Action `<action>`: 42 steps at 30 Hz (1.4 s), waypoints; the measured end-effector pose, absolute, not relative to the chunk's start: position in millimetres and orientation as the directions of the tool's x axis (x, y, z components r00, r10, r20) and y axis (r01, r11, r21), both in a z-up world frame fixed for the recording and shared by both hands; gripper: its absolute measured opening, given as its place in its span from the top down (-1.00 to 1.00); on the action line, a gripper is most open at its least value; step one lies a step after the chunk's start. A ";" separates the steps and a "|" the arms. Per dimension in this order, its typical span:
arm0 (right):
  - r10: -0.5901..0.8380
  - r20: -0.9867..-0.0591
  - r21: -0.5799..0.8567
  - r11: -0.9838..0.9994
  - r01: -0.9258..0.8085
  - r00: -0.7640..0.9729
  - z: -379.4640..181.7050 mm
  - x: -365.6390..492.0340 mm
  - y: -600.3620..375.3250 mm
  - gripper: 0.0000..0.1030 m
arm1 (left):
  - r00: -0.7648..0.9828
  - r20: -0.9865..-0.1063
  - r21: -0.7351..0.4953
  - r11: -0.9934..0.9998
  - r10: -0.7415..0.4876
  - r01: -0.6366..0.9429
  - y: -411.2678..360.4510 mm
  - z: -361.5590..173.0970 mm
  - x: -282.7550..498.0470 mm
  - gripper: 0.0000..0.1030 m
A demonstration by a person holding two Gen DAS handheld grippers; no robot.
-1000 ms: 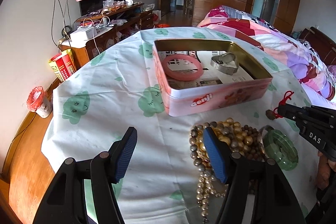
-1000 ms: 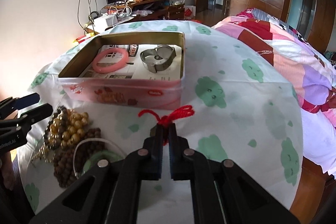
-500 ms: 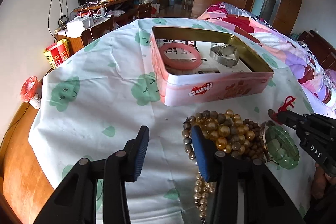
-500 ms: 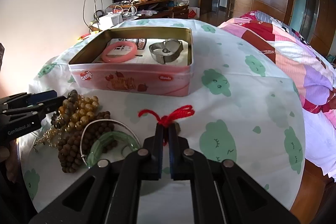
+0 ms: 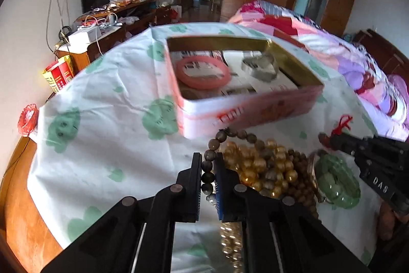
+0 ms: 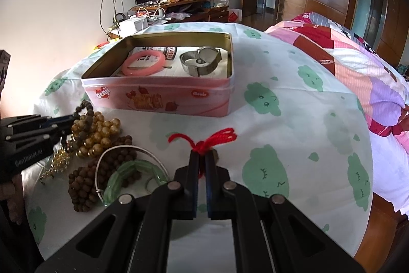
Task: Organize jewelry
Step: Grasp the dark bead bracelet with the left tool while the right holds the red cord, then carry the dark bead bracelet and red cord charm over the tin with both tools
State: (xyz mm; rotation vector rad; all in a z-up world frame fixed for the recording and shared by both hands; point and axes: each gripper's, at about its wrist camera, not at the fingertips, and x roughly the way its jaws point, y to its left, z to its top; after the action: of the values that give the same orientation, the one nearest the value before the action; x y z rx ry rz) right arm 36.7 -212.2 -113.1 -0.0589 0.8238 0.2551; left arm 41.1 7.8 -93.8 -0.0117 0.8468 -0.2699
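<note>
A pink tin box (image 5: 245,109) (image 6: 158,96) stands open on the table, holding a pink bangle (image 5: 203,72) (image 6: 143,63) and a silver watch (image 5: 263,67) (image 6: 200,62). In front of it lies a jewelry pile: golden beads (image 5: 258,160) (image 6: 95,131), brown beads (image 6: 84,182) and a green bangle (image 5: 334,183) (image 6: 127,175). My left gripper (image 5: 207,165) (image 6: 64,123) is shut on a dark grey bead bracelet (image 5: 213,145). My right gripper (image 6: 202,157) (image 5: 329,138) is shut on a red cord (image 6: 204,141) (image 5: 341,126), right of the pile.
The table wears a white cloth with green prints (image 6: 294,124). A bed with a patterned quilt (image 6: 358,60) lies to the right. A cluttered wooden sideboard (image 5: 107,30) stands by the far wall. The table's wooden edge (image 5: 18,198) shows at left.
My left gripper moved right to the pile's edge and closed from wide open onto the dark grey bead bracelet. My right gripper stayed shut on the red cord.
</note>
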 end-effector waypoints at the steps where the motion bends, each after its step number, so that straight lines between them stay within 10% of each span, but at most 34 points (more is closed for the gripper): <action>1: 0.203 -0.731 0.050 0.968 -0.246 0.652 -112.9 36.7 -212.9 0.88 | 0.634 -0.733 -0.123 0.965 -0.246 0.232 9.1 -91.3 40.9 0.84; 42: 0.225 -0.599 0.045 0.968 -0.249 0.768 -56.0 37.3 -222.0 0.87 | 0.790 -0.566 -0.055 0.967 -0.235 0.248 -0.4 -19.8 47.9 0.84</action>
State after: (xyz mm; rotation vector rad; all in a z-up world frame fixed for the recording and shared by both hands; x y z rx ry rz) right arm 37.3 -222.0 -56.0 -0.0382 0.6454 0.2573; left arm 48.0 -0.4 -19.8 0.0225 0.6065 -0.2596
